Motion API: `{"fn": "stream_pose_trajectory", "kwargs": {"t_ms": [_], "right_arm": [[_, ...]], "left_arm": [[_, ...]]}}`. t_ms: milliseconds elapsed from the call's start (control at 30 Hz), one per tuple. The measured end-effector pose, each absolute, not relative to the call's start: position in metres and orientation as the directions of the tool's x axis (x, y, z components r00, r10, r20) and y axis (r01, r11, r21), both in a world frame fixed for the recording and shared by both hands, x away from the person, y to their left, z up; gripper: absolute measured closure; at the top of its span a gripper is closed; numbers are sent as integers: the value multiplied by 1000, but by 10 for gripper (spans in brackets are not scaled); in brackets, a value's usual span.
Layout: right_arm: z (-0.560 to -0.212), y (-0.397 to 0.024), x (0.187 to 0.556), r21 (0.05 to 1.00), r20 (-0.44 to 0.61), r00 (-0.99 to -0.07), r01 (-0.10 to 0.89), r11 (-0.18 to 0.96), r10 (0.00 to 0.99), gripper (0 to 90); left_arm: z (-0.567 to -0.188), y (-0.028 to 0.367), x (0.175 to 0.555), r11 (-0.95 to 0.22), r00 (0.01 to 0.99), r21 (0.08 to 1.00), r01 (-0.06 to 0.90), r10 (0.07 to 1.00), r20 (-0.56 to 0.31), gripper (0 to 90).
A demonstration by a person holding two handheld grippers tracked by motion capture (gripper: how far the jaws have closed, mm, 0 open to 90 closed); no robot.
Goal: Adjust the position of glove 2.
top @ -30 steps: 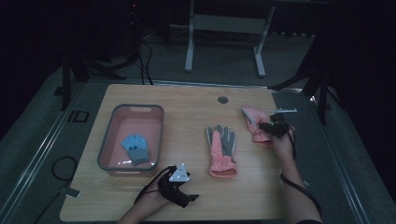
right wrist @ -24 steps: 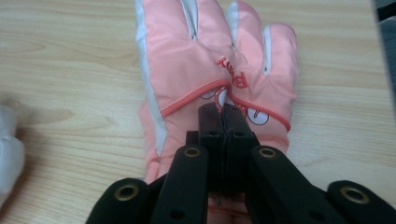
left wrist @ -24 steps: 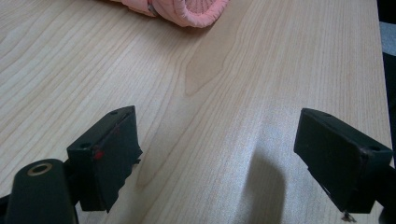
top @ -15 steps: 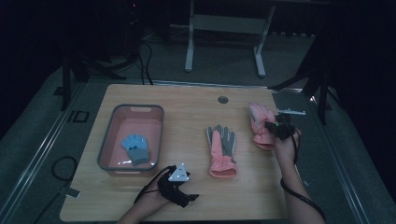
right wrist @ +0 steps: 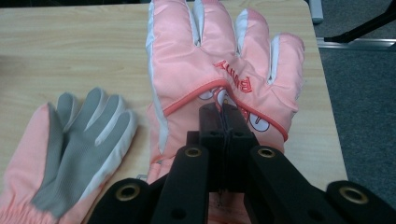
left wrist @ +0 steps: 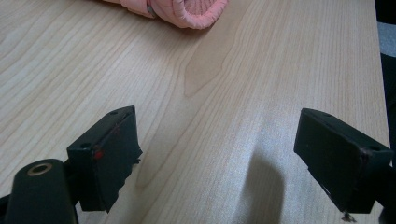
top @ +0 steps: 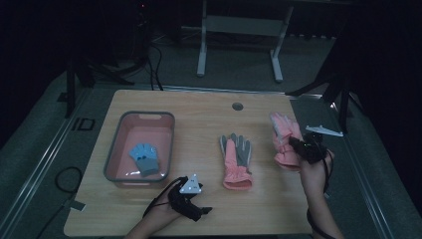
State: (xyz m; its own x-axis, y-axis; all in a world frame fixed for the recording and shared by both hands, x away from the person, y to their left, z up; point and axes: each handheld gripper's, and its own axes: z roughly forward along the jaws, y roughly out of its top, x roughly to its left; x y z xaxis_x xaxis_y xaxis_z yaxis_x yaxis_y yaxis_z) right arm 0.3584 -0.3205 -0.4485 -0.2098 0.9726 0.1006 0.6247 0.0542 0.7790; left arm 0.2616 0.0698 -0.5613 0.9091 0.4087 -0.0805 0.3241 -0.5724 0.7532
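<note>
Gloves are the matter on this wooden table (top: 199,114). The right gripper (right wrist: 223,122) has its jaws pressed fully together on the cuff area of a pink glove (top: 283,139), pinching the fabric, near the right edge of the table. Compared with one second ago, the right hand (top: 314,172) has lifted and carried this glove a little toward the person, so the glove now hangs from the jaws with its fingers pointing to the far edge. I judge that the grasp has succeeded and the carrying step has started.

A second glove (top: 236,160), pink with a grey palm, lies flat in the middle of the table, just beside the held one in the right gripper view. A grey tray (top: 110,164) near the left edge holds a small blue glove (top: 144,158); probably the pink glove goes there too.

The left gripper (top: 191,201) rests at the near edge, jaws wide apart and holding nothing, over bare wood.
</note>
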Motion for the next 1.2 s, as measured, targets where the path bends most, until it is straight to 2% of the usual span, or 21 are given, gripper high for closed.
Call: {"fn": "stream_pose_trajectory", "kwargs": {"t_ms": [200, 333, 533, 833, 967, 1133, 1200], "right_arm": [[-454, -318, 343, 765, 107, -217, 641, 59, 970, 890], [-464, -312, 327, 769, 68, -206, 634, 80, 976, 890], [-486, -309, 323, 743, 101, -193, 667, 55, 976, 890], [-517, -308, 329, 700, 86, -177, 711, 67, 980, 876], [-524, -311, 331, 700, 103, -201, 711, 72, 974, 806], [-517, -317, 332, 706, 132, -253, 703, 89, 958, 644], [-515, -319, 332, 711, 138, -259, 697, 86, 956, 634]], "left_arm": [[-561, 70, 262, -573, 909, 754, 322, 410, -77, 143], [-562, 70, 263, -571, 907, 754, 325, 414, -78, 142], [-562, 70, 262, -571, 906, 754, 325, 416, -76, 143], [-562, 70, 261, -576, 908, 751, 322, 412, -73, 143], [-562, 70, 262, -578, 908, 750, 322, 412, -72, 143], [-562, 69, 262, -577, 908, 750, 325, 412, -77, 143], [-562, 69, 262, -574, 907, 751, 327, 414, -79, 143]]}}
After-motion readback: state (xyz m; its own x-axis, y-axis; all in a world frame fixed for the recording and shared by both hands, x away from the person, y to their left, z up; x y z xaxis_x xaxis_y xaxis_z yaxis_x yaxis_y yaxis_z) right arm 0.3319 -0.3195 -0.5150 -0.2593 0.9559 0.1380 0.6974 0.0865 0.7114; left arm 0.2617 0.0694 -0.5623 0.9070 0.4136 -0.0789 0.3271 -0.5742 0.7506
